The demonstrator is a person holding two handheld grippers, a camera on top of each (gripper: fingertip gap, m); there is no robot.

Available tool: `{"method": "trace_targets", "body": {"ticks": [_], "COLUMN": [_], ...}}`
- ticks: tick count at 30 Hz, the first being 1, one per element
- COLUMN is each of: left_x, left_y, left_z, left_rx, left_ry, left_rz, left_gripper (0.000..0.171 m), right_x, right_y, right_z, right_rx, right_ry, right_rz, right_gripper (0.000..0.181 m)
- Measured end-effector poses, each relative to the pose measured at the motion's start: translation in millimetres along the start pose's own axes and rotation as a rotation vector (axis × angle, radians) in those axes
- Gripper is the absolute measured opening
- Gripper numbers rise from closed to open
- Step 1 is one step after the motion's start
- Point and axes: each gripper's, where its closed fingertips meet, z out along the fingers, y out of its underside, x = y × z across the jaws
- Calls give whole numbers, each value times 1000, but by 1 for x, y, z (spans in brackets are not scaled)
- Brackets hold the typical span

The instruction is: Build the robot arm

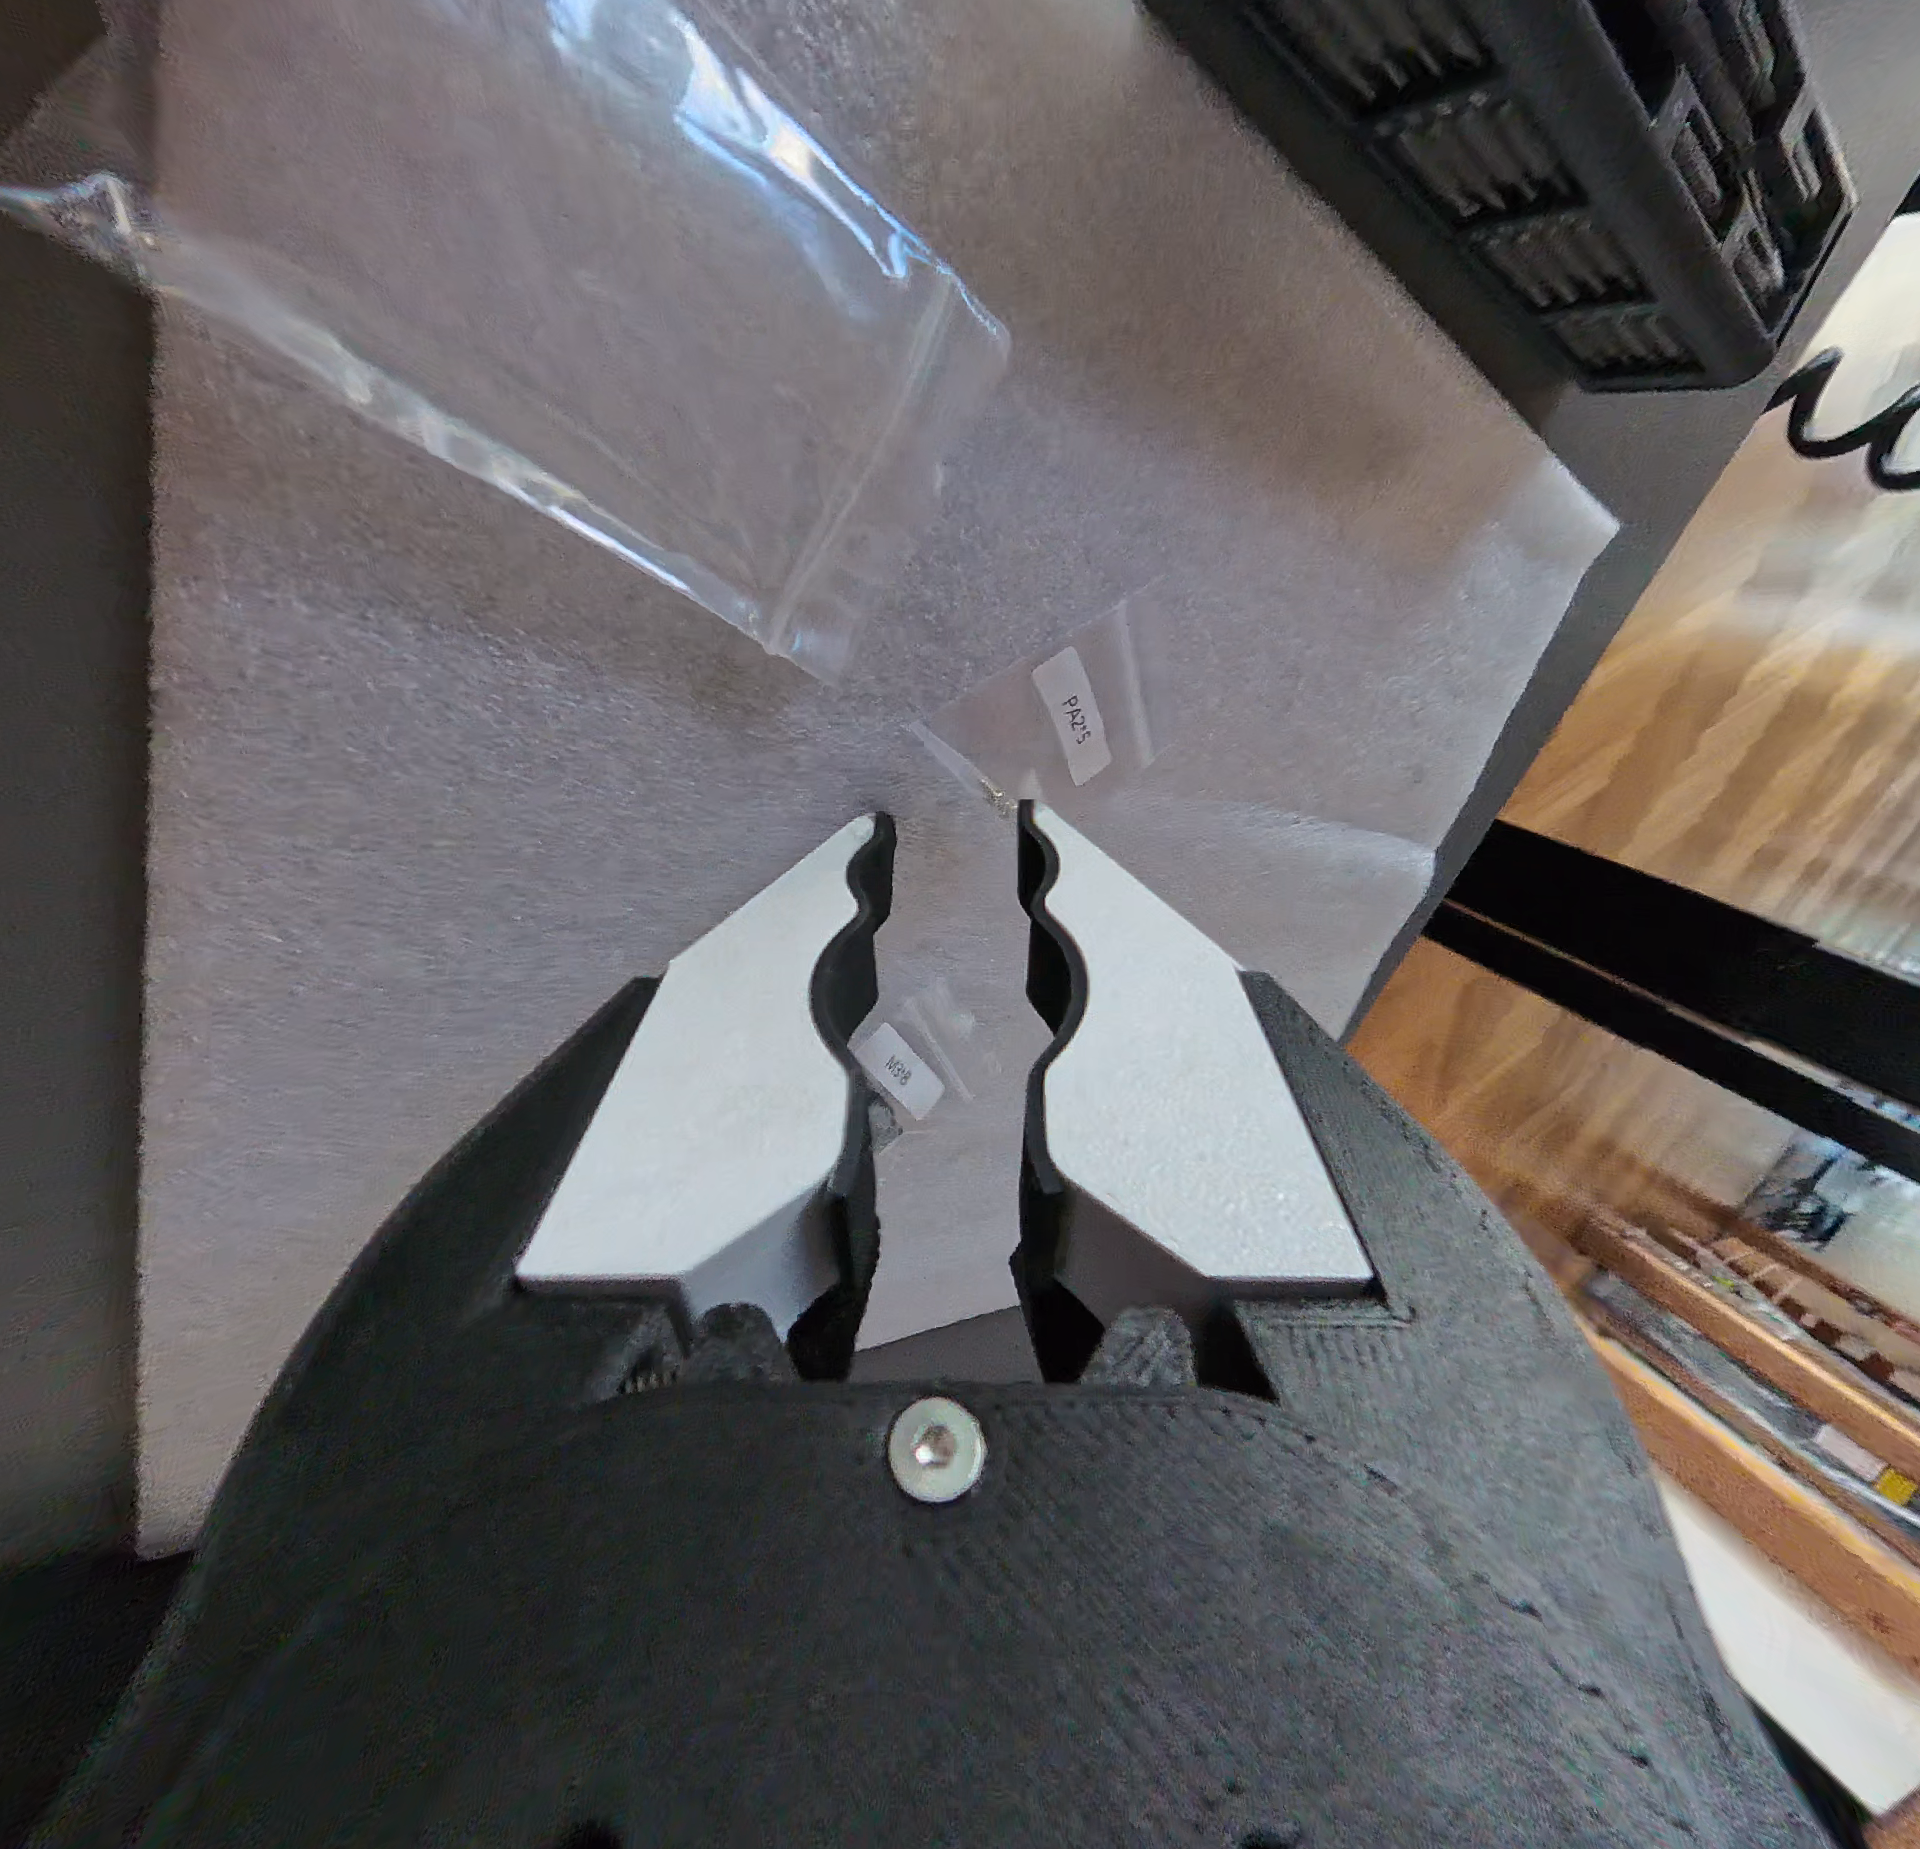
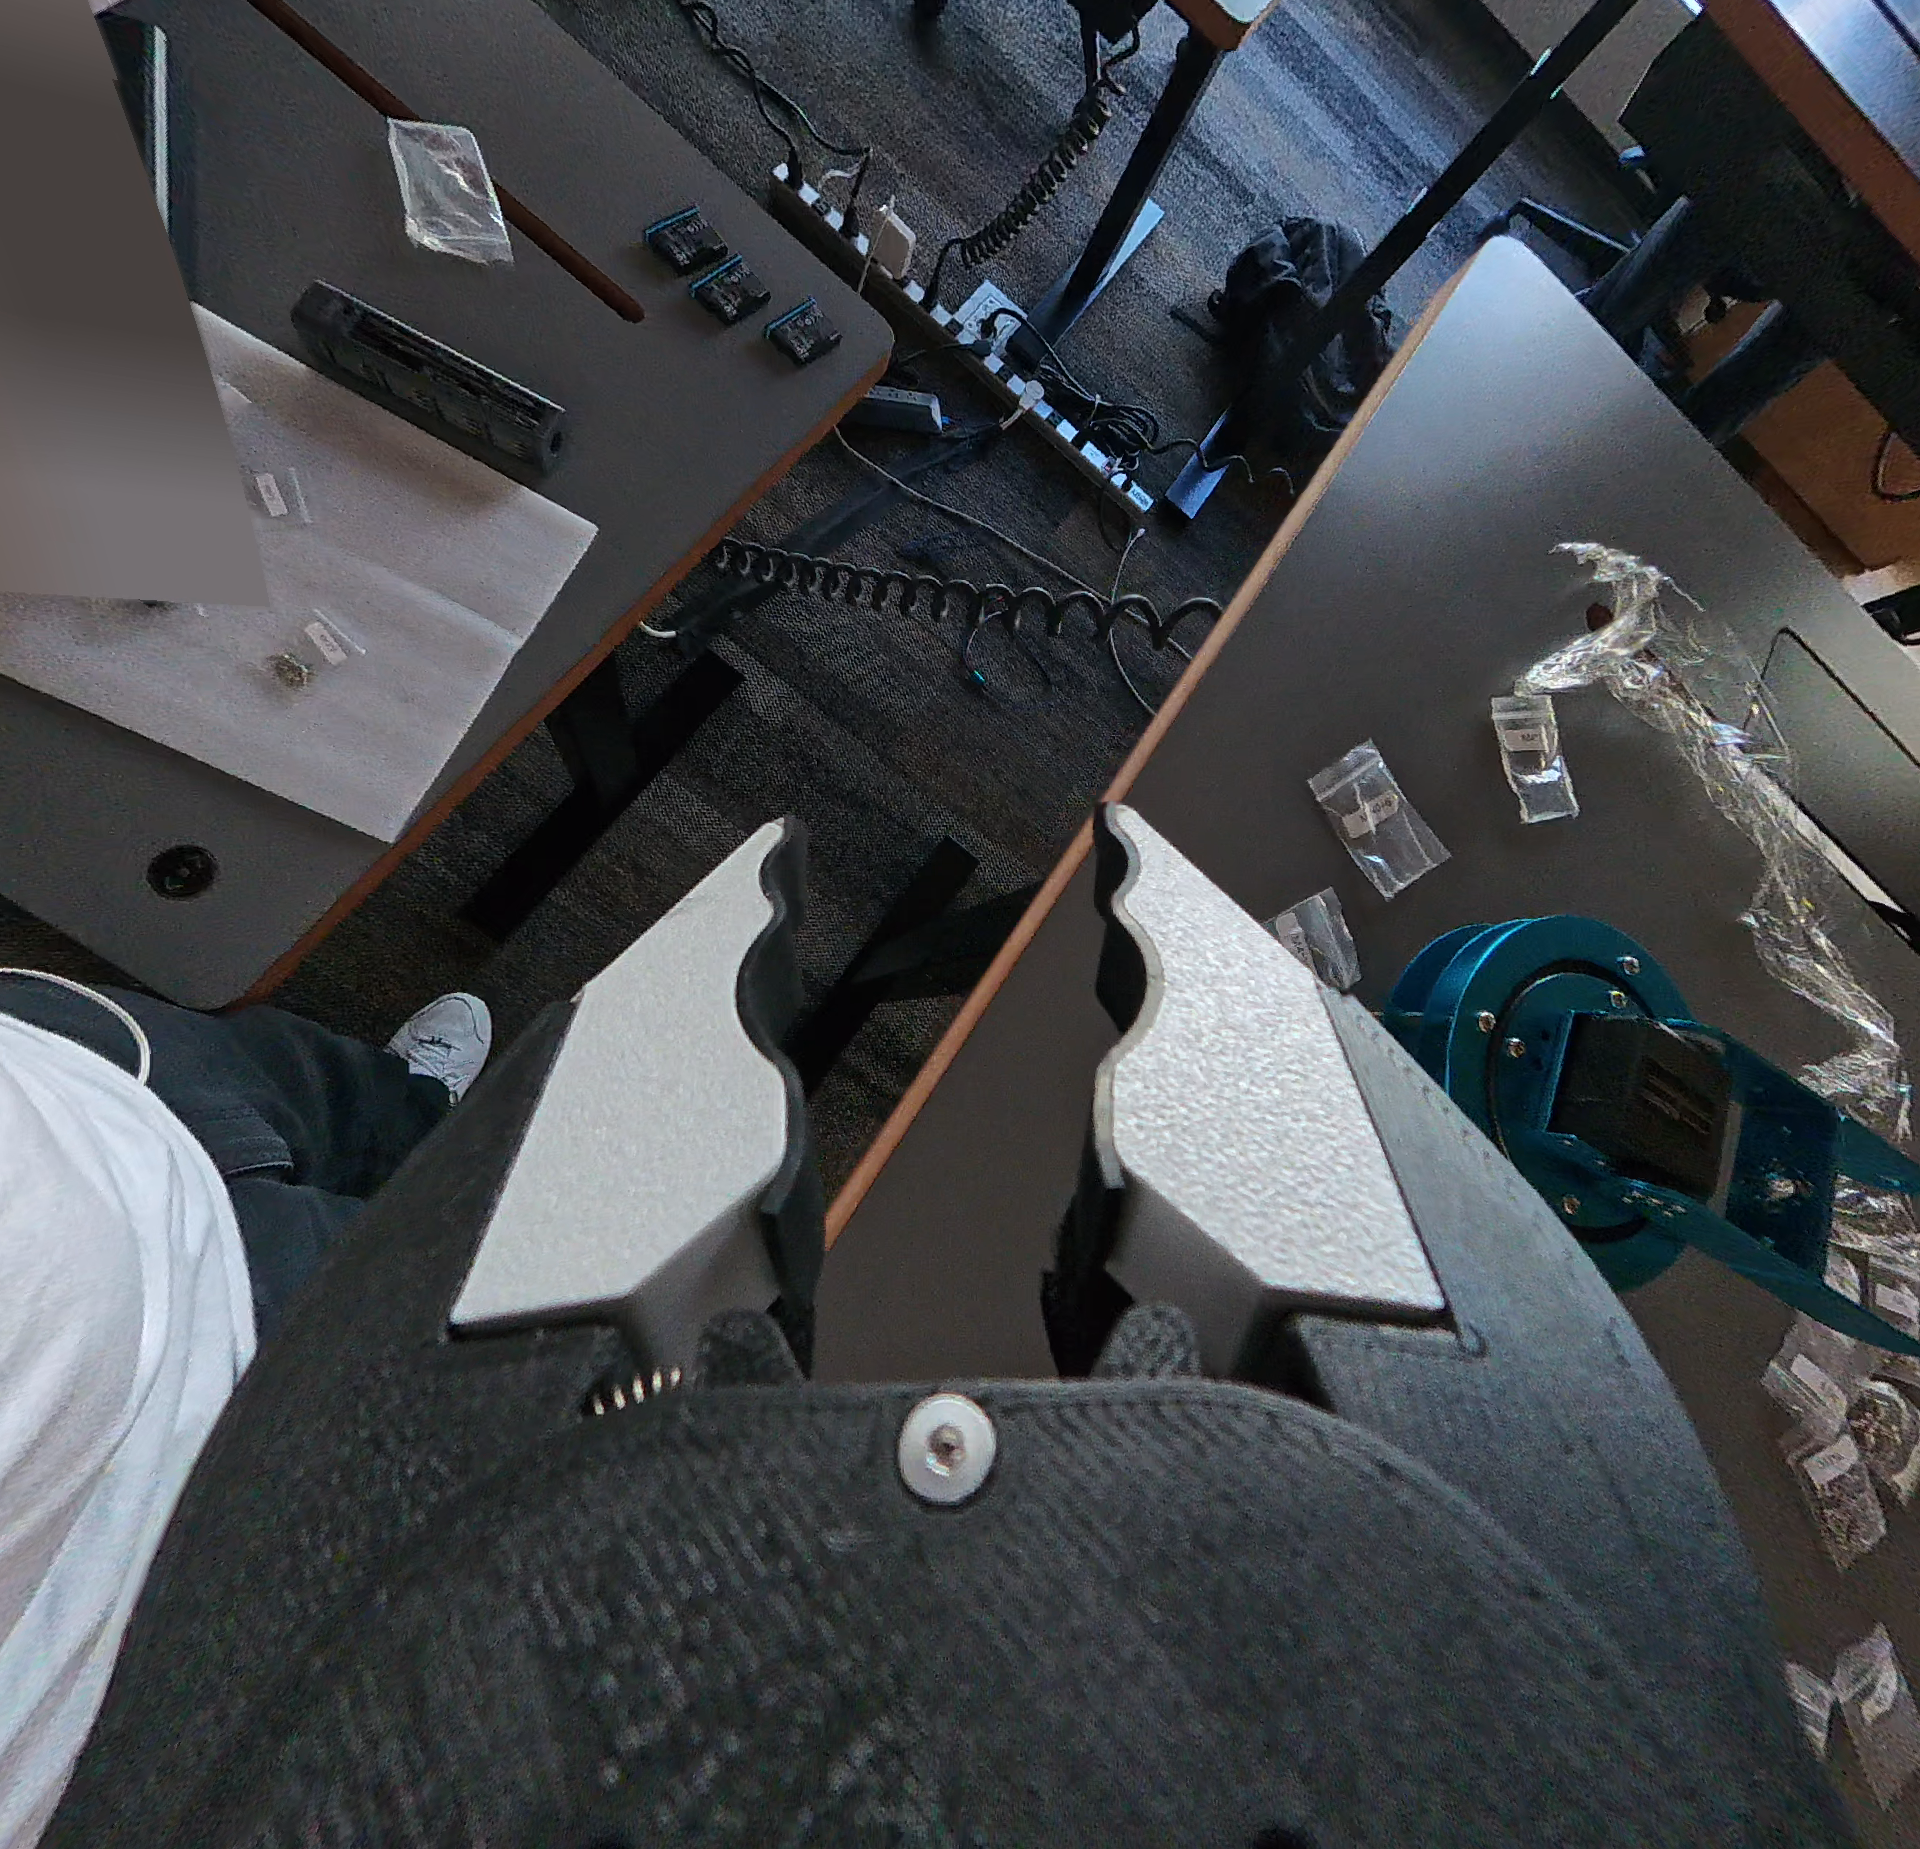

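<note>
Carpet [image 2: 914,719], dark and speckled, is seen between two grey desks with brown edging, with coiled cables and a power strip [image 2: 966,334] strewn across it. On the left desk [image 2: 665,386] a white foam sheet [image 1: 436,864] is laid, with a long black case [image 2: 431,381] at its far edge and three small blue-and-black blocks [image 2: 732,287] farther off. The right desk [image 2: 1507,511] is seen to carry a teal metal assembly [image 2: 1600,1082], crumpled clear film [image 2: 1704,708] and several small labelled bags [image 2: 1377,817].

The left gripper [image 1: 956,823] is held low over the foam sheet, fingers narrowly parted and gripping nothing. A large clear zip bag [image 1: 582,345] lies just beyond its tips; a small labelled bag [image 1: 1049,729] is noted just past the right fingertip, and another small labelled bag [image 1: 914,1061] is visible between the fingers.

The right gripper [image 2: 945,833] is held high over the gap between the desks, fingers wide and empty. A white sleeve [image 2: 94,1332] and a white shoe [image 2: 447,1041] are seen at near left.
</note>
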Motion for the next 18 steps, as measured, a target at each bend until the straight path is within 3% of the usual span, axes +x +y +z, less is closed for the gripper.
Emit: {"method": "trace_targets", "body": {"ticks": [11, 15, 18], "left_x": [7, -7, -5], "left_y": [-8, -10, -8], "left_z": [3, 5, 4], "left_rx": [-25, -54, -67], "left_ry": [-77, -224, -235], "left_rz": [-40, 52, 81], "left_gripper": [37, 8, 9], "right_x": [-27, -29, -26], "right_y": [7, 7, 12], "right_z": [0, -4, -8], "right_rx": [-123, -108, -118], "right_ry": [5, 6, 22], "right_rz": [-91, -95, -103], "right_gripper": [55, 54, 53]}}
